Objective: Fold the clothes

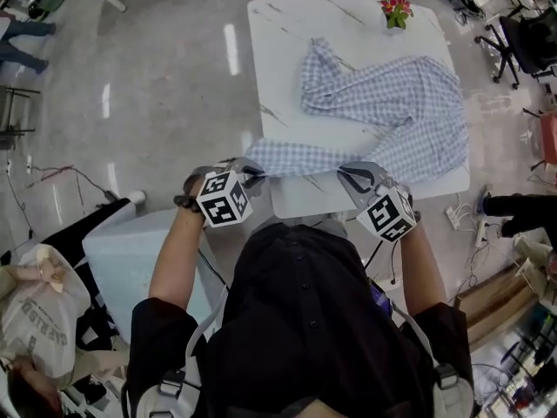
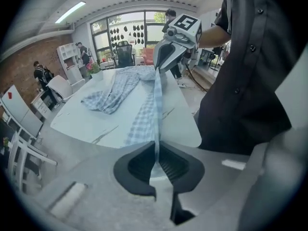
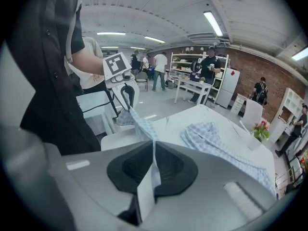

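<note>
My left tongs (image 1: 251, 177) shut on checked shirt (image 1: 383, 103) edge, right tongs (image 1: 349, 177) shut on same edge, cloth taut between. Rest lies beyond tips on table (image 1: 278, 59). I judge it light, limp, prone to sag, so hold at corners.

A white table (image 1: 287, 55) bears a checked shirt (image 1: 383, 94) and flower pot (image 1: 396, 10).
</note>
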The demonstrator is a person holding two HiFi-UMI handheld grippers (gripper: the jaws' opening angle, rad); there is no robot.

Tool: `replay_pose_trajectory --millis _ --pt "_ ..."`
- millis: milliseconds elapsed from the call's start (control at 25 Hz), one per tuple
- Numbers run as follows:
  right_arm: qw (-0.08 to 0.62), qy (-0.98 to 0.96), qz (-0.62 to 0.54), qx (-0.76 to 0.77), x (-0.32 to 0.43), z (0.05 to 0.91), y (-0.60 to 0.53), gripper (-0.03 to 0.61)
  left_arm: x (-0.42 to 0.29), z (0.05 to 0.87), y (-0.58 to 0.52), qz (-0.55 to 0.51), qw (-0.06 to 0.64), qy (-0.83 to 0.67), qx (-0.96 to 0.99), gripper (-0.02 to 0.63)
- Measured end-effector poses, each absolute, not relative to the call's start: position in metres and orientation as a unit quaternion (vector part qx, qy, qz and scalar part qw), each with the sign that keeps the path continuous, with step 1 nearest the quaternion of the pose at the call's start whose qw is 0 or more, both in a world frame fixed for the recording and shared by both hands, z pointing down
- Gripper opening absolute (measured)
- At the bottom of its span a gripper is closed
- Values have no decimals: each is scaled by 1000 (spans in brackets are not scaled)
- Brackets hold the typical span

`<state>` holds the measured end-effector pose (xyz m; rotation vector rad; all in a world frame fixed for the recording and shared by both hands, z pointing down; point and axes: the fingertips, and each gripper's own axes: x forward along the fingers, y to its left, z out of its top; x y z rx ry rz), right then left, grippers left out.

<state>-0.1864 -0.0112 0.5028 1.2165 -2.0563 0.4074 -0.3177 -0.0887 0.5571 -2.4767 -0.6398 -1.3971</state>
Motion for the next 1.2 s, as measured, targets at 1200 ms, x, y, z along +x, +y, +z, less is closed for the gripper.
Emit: replay_pose_trajectory --millis 1200 --pt "367 -867 126 313 -192 491 -9 17 -345 523 -53 -512 -32 -175 -841 28"
